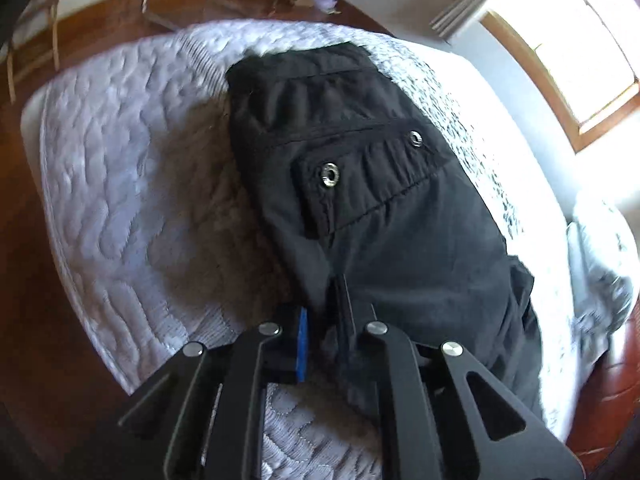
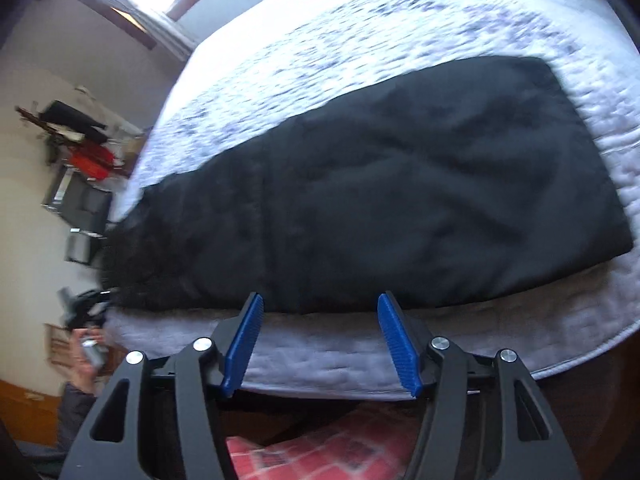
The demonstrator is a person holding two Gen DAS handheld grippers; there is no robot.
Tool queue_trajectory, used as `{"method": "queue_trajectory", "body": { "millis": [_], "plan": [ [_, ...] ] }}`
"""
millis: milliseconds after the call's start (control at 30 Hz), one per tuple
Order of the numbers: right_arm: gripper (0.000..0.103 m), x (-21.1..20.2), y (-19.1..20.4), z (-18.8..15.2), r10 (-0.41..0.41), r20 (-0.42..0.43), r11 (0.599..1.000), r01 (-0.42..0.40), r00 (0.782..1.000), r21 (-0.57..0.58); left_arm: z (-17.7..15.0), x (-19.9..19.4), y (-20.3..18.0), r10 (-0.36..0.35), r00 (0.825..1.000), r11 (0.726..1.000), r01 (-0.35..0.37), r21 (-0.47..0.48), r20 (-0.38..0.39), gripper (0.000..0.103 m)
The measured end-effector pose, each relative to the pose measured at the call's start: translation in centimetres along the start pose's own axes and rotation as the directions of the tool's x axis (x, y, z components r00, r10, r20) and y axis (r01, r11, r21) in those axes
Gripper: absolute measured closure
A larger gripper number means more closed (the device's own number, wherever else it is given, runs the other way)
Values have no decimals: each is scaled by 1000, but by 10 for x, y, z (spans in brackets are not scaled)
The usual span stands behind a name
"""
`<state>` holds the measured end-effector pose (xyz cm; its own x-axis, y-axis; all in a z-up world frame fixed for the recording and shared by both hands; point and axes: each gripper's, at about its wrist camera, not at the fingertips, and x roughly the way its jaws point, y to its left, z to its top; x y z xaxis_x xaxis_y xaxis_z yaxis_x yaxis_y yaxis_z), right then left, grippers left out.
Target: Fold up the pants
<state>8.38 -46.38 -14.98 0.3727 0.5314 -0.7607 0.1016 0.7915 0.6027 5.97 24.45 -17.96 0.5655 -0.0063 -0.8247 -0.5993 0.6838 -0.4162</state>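
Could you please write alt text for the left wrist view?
The left tongs are shut on the near edge of black pants lying on a white quilted mattress. Two metal snaps shine on a pocket, and a bright window sits at upper right.

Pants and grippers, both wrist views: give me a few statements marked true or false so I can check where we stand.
1. The black pants lie on a white quilted mattress. True.
2. The left gripper stands wide open above the cloth. False: it is shut on an edge of the pants, with dark fabric pinched between its fingers.
3. The right gripper is open, with nothing between its blue pads. True.
4. The right gripper already holds the pants. False: it sits at the near edge of the pants, not gripping them.
5. Two metal snaps show on a pocket in the left wrist view. True.
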Motion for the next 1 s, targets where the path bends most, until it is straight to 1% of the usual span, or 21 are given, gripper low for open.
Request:
{"method": "queue_trajectory", "body": {
  "millis": [67, 133, 167, 233, 300, 333, 367, 433, 467, 533, 600, 633, 667, 700, 733, 800, 867, 900, 933, 967, 1000],
  "plan": [
    [42, 17, 12, -4, 134, -39, 991, -133, 990, 26, 0, -6, -1, -9, 1000, 1000, 10, -17, 4, 89],
    [42, 38, 16, -8, 225, -89, 972, -217, 970, 88, -1, -13, 2, -25, 1000, 999, 25, -38, 9, 89],
    [43, 48, 16, -10, 244, -104, 966, -232, 964, 117, -2, -17, 5, -31, 999, 999, 32, -40, 12, 89],
    [44, 70, 17, -13, 285, -139, 949, -260, 948, 176, -5, -24, 8, -38, 999, 998, 39, -41, 11, 83],
    [48, 87, 17, -14, 308, -163, 938, -270, 937, 216, -9, -31, 12, -47, 999, 998, 47, -40, 11, 79],
    [49, 94, 17, -13, 310, -169, 934, -268, 936, 235, -13, -33, 13, -51, 999, 998, 51, -37, 6, 78],
    [52, 102, 17, -11, 307, -163, 932, -261, 938, 253, -14, -35, 15, -53, 999, 998, 53, -34, 2, 77],
    [53, 109, 14, -3, 282, -133, 930, -237, 950, 279, -20, -36, 15, -51, 999, 998, 51, -24, -7, 73],
    [54, 111, 13, 0, 277, -123, 929, -232, 953, 289, -22, -35, 15, -49, 999, 999, 49, -19, -11, 71],
    [60, 117, 9, 8, 252, -112, 923, -204, 961, 325, -28, -32, 13, -50, 998, 999, 49, -11, -27, 69],
    [74, 114, 6, 13, 237, -83, 925, -198, 968, 325, -32, -28, 11, -57, 997, 998, 57, -1, -47, 67],
    [79, 110, 5, 15, 220, -61, 932, -191, 974, 307, -35, -26, 9, -59, 997, 998, 60, 6, -54, 67],
    [91, 107, 7, 14, 204, -51, 940, -181, 978, 289, -37, -24, 6, -63, 996, 998, 64, 11, -61, 67],
    [93, 103, 9, 14, 197, -41, 946, -179, 980, 271, -39, -23, 3, -66, 996, 998, 68, 17, -66, 65],
    [94, 98, 12, 15, 197, -26, 950, -185, 980, 252, -41, -22, 0, -70, 995, 997, 71, 24, -70, 64],
    [95, 97, 18, 11, 170, -36, 961, -157, 985, 227, -43, -19, -6, -67, 995, 997, 70, 37, -71, 58],
    [95, 108, 17, 7, 80, -109, 979, -58, 991, 193, -45, -14, -14, -61, 995, 996, 65, 53, -79, 58],
    [95, 111, 16, 4, 73, -124, 978, -47, 990, 201, -45, -13, -16, -60, 995, 996, 65, 57, -84, 58],
    [95, 114, 12, 2, 93, -132, 973, -62, 987, 224, -46, -12, -18, -60, 994, 996, 65, 59, -88, 57],
    [95, 112, 11, 2, 111, -129, 971, -80, 985, 227, -47, -12, -21, -61, 994, 996, 67, 59, -92, 53],
    [90, 109, 12, 3, 119, -127, 972, -90, 985, 217, -47, -12, -23, -62, 994, 996, 67, 60, -93, 51]
  ]
}}
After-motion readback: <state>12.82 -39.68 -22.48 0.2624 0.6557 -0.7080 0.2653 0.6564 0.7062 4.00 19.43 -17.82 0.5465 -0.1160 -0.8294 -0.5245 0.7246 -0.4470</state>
